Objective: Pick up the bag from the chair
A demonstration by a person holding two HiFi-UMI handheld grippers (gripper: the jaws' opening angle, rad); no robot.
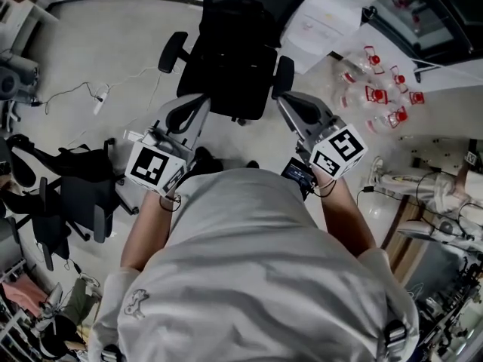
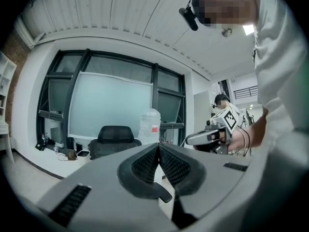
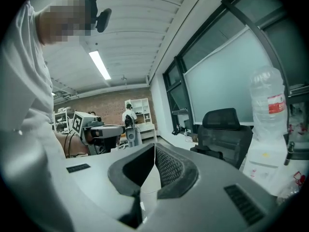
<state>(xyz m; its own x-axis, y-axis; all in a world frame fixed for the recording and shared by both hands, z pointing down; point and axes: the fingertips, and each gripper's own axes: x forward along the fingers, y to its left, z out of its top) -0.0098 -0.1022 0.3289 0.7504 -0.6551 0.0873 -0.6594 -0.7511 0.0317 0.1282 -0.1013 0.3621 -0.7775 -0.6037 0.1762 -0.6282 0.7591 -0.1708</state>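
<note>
One black mesh office chair stood on the pale floor | black bag seemingly lay on its seat, hard to separate from the upholstery | left grey two-jaw gripper clenched, empty, near the chair's front edge | right grey two-jaw gripper clenched, empty
</note>
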